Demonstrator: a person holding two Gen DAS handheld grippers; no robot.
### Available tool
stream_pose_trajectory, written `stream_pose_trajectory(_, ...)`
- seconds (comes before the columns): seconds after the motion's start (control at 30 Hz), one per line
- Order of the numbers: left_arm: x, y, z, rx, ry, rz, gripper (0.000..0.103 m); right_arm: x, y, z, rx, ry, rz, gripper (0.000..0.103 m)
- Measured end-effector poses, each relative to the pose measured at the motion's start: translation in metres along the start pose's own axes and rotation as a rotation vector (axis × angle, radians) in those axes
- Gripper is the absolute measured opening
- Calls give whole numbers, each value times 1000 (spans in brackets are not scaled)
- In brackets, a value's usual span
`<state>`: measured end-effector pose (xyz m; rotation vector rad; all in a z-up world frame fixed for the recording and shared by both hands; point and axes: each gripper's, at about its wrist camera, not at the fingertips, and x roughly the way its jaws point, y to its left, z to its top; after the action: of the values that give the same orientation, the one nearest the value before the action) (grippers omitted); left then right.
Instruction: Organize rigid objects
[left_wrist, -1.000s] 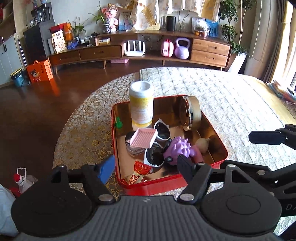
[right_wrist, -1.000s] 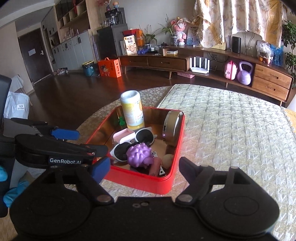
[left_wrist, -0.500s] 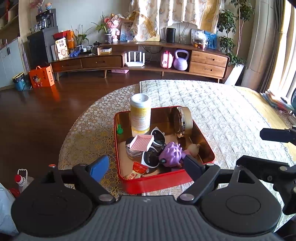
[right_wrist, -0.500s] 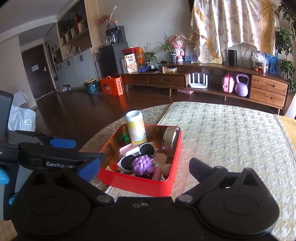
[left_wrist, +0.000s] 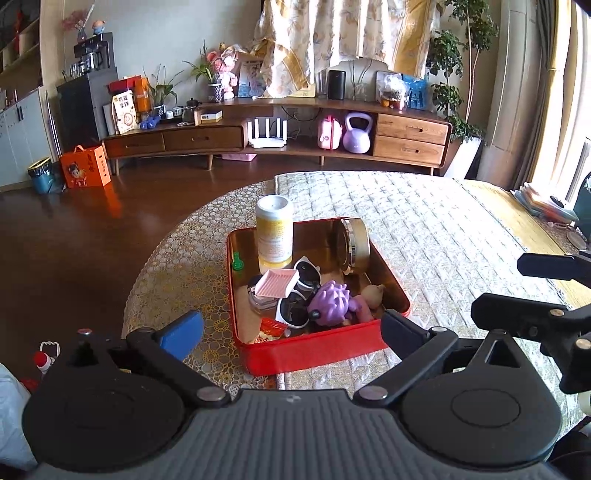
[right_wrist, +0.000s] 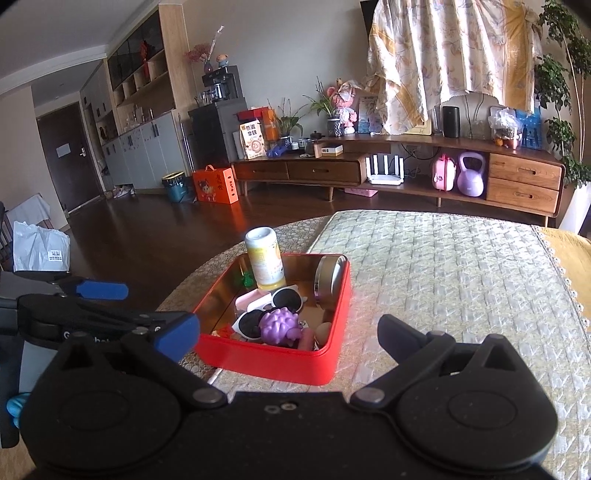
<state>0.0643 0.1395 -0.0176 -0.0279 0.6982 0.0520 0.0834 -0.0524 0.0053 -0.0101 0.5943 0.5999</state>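
Both my tools, left (left_wrist: 290, 326) and right (right_wrist: 288, 334), have just spread wide and empty, backing off the red tin (left_wrist: 317, 350) on the desk (left_wrist: 443, 236); everything sits inside, so sorting looks finished.

The left gripper (left_wrist: 291, 330), its jaws just opened wide and empty, hangs before a shallow red metal tin (left_wrist: 314, 354) holding a yellow-and-white bottle (left_wrist: 274, 232) and white-framed sunglasses (left_wrist: 301, 291).
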Motion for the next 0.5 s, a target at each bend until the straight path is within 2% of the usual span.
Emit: stream_pose_trajectory(0.5, -6, -6, -6, 18, -8, -3, 103, -7, 1, 1, 10, -7, -10, 103)
